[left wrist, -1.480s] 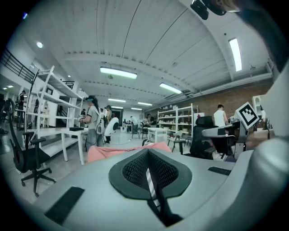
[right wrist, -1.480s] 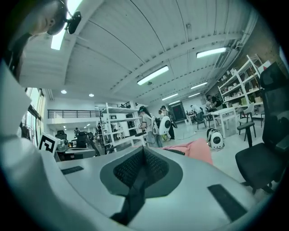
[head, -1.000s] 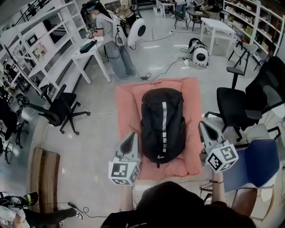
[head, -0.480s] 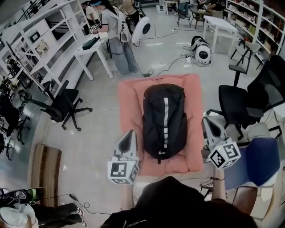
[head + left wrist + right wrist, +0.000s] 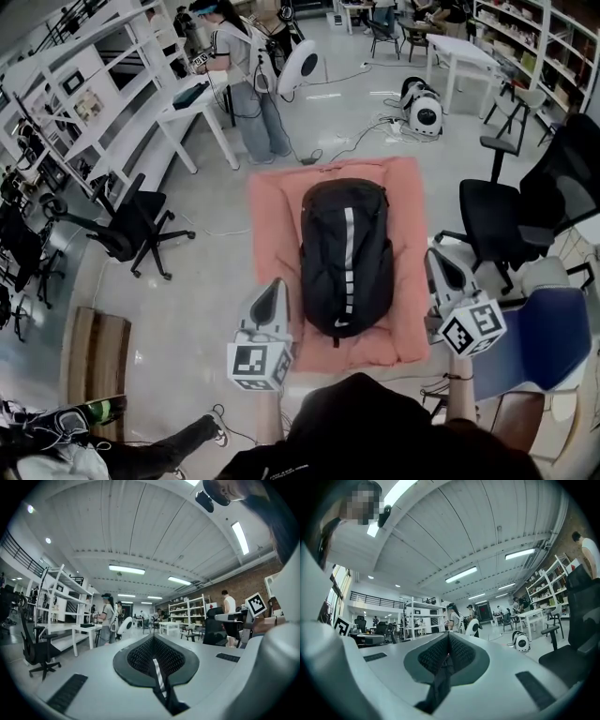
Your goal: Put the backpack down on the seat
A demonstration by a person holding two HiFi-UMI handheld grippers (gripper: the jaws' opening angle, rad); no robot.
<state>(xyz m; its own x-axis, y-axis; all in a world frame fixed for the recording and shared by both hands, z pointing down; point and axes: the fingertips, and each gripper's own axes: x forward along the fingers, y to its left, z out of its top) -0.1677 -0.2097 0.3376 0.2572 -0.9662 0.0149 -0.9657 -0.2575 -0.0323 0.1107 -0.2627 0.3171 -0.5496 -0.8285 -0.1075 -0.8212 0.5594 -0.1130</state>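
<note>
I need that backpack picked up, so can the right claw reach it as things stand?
Probably yes. The right claw hangs just beside the backpack on the pink cushion, nothing between them. Its jaws are shut, so they must open first.

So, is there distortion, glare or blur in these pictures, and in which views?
Head view: straight shelves bow at the edges, floor shows lamp glare, backpack sharp. Left gripper view: fisheye with black corners, ceiling lamps blown out. Right gripper view: same fisheye and bright lamps.
</note>
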